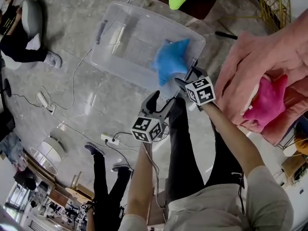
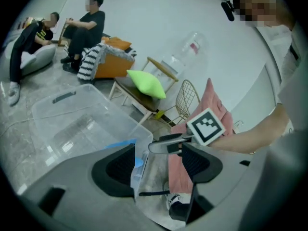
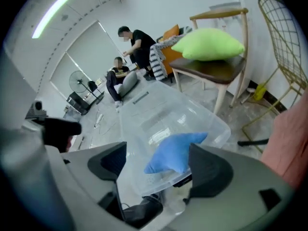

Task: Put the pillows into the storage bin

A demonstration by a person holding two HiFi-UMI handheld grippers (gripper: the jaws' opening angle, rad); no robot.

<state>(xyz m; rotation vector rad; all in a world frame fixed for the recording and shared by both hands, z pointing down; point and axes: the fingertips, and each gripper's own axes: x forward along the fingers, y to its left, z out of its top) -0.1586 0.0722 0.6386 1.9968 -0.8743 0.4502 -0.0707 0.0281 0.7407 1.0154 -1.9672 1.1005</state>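
Between the jaws of the right gripper (image 3: 156, 154), which stand wide apart and press on nothing, the blue star pillow (image 3: 175, 153) shows farther off, lying inside the clear storage bin (image 3: 159, 114) against the corner nearest this gripper. From the head view the right gripper hangs just beside that corner of the bin, pointing down at it. Close on its left, the left gripper (image 2: 156, 162) also has its jaws spread, with only the bin's edge and bare floor (image 1: 86, 100) seen through the gap, so it holds nothing. Both grippers are near each other above the person's legs, short of the bin's near wall. The bin sits on the grey marble floor with no lid on it, and the blue pillow is the only pillow in it. Beyond the bin, a green pillow (image 3: 209, 44) rests on the seat of a wooden chair (image 3: 219, 71), and a gold wire chair (image 3: 281, 42) stands beside that. To the person's right, a pink star pillow (image 1: 267, 100) lies on a heaped pink blanket (image 1: 250, 57), well apart from the bin. A white power strip (image 1: 111, 139) with its cable lies on the floor near the left gripper. Two people (image 2: 86, 28) sit at the far side of the room.
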